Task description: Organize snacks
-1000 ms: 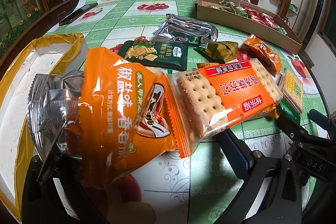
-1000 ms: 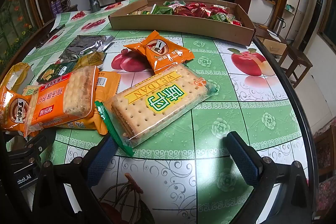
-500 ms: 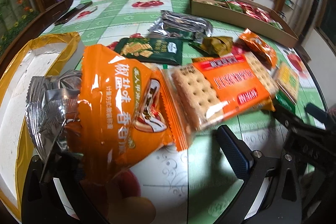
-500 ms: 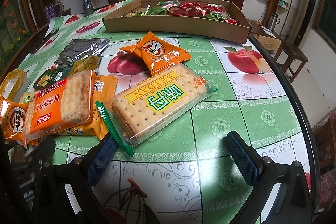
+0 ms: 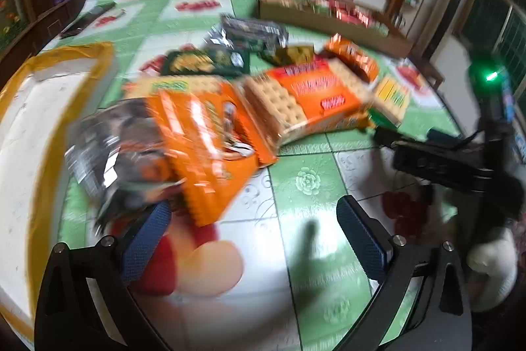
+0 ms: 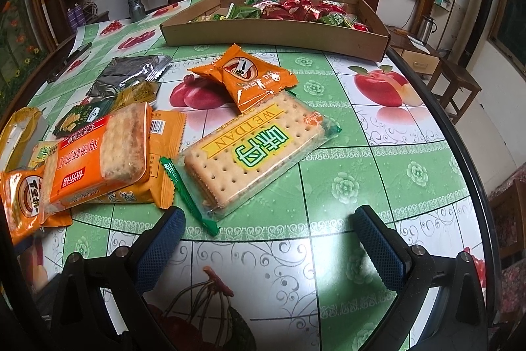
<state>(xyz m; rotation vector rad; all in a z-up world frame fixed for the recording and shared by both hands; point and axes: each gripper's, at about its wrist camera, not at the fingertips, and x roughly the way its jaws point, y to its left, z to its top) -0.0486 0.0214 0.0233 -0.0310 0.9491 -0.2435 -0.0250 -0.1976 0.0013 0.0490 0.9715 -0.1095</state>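
Green fruit-print worktop [image 6: 345,153] carries scattered snacks: WEIDAN cracker pack [image 6: 250,150] lies just beyond the right gripper [image 6: 268,227], spread apart; left gripper [image 5: 253,219] likewise apart, orange snack bag [image 5: 203,134] just beyond it.

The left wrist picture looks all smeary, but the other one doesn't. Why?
Left wrist view: motion blur; the orange snack bag and cracker pack are streaked, their print unreadable. Right wrist view: sharp; "WEIDAN" reads clearly on the cracker pack. Both views bend the table edge, a fisheye effect.
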